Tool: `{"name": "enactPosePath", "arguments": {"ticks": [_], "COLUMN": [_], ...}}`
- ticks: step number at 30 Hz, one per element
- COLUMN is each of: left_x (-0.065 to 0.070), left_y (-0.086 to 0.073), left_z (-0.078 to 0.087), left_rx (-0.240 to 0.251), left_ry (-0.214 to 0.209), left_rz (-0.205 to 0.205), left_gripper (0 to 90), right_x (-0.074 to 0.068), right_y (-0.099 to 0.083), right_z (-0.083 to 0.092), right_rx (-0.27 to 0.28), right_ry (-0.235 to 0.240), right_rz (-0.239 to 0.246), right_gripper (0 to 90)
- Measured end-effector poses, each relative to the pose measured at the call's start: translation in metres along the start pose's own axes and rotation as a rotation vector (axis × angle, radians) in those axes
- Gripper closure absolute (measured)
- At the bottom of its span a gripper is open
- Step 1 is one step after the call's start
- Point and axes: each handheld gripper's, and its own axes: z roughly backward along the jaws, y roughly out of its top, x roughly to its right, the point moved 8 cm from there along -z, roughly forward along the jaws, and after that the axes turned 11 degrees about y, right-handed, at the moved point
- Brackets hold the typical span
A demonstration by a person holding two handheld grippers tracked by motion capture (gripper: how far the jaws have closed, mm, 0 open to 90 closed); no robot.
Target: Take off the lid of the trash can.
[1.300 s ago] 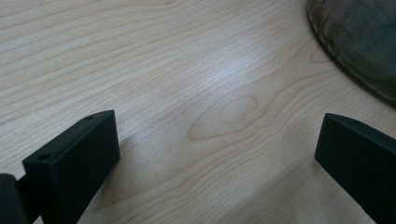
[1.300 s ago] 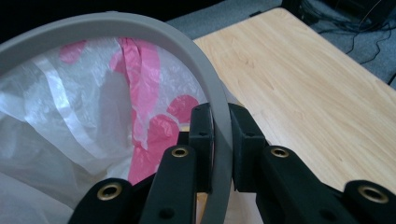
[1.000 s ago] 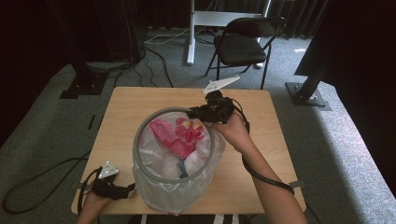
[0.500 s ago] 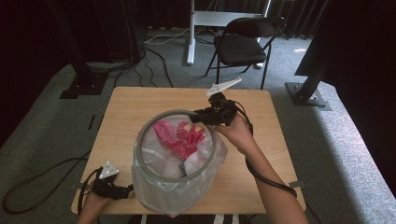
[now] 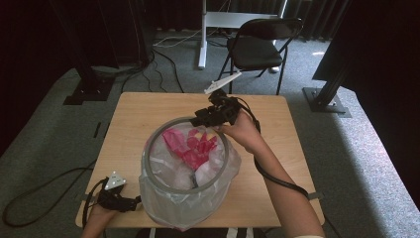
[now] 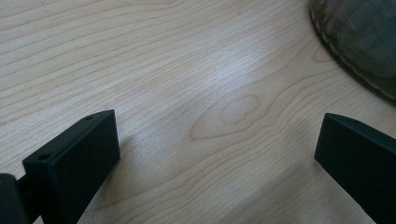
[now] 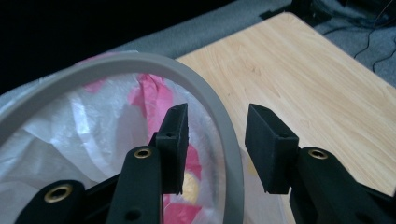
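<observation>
A grey ring point(image 5: 148, 154) holds open a clear plastic bag point(image 5: 173, 208) that stands in the middle of the wooden table point(image 5: 143, 111). Crumpled pink plastic point(image 5: 190, 146) and white plastic lie inside. My right gripper point(image 5: 200, 119) is at the ring's far edge. Its jaws have just been opening and now stand apart on either side of the ring point(image 7: 224, 140) without pressing on it; in the right gripper view the gripper point(image 7: 217, 135) looks down into the bag. My left gripper point(image 5: 131, 202) rests open near the table's front left corner, beside the bag, with bare wood between its jaws point(image 6: 215, 154).
A black folding chair point(image 5: 257, 49) and a white desk leg point(image 5: 202, 34) stand beyond the table's far edge. Cables point(image 5: 44, 183) run over the grey carpet at the left. Black stand bases point(image 5: 91, 89) point(image 5: 327, 96) sit on either side. Bare wood lies left of and behind the bag.
The right gripper's jaws, closed at the ring's far edge before, have spread apart, and the hand has shifted a little along the rim. The left gripper has stayed in place.
</observation>
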Motion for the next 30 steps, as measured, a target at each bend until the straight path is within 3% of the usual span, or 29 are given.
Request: {"name": "enactPosePath", "arguments": {"ticks": [5,10,13,17,30], "left_x": [0.000,0.000,-0.001,-0.001,0.000], "left_y": [0.000,0.000,0.000,0.000,0.000], "left_z": [0.000,0.000,0.000,0.000,-0.001], "left_rx": [0.000,0.001,0.000,0.002,-0.002], "left_ry": [-0.002,-0.002,0.005,0.000,0.008], "left_rz": [0.000,0.000,0.001,0.008,-0.007], "left_gripper": [0.0,0.0,0.0,0.0,0.0], "right_x": [0.007,0.009,0.008,0.005,0.003], "right_y": [0.003,0.004,0.004,0.006,0.009], "right_z": [-0.010,-0.016,-0.015,-0.008,0.016], "right_rx": [-0.063,-0.093,-0.091,-0.063,0.031], "right_ry": [0.025,0.067,0.082,0.092,0.133], "right_rz": [0.004,-0.002,0.002,-0.007,-0.068], "right_gripper": [58.8,73.9,77.5,81.8,82.6]}}
